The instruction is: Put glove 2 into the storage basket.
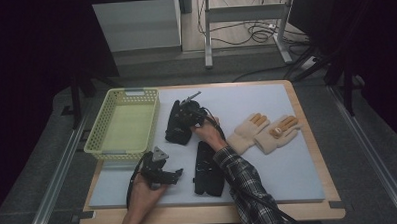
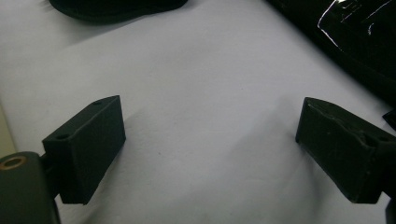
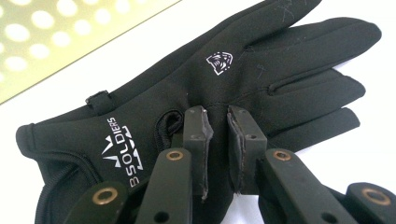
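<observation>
A black glove (image 1: 178, 127) with a white "B SOLDIERS" print lies on the white mat beside the basket. My right gripper (image 1: 187, 120) presses down on the back of this black glove (image 3: 280, 60). In the right gripper view, the right gripper (image 3: 219, 116) has its jaws nearly together, pinching a fold of the fabric. A second black glove (image 1: 208, 169) lies nearer the person. My left gripper (image 1: 174, 175) rests low over the mat to its left. In the left gripper view, the left gripper (image 2: 210, 126) stands open, with bare mat between its jaws and the second glove (image 2: 355, 37) just beyond.
A yellow-green perforated basket (image 1: 102, 130) sits at the mat's left side, and its wall (image 3: 70, 37) lies close behind the gripped glove. Two tan gloves (image 1: 265, 132) lie side by side at the right. The white mat (image 1: 268, 174) covers a wooden table.
</observation>
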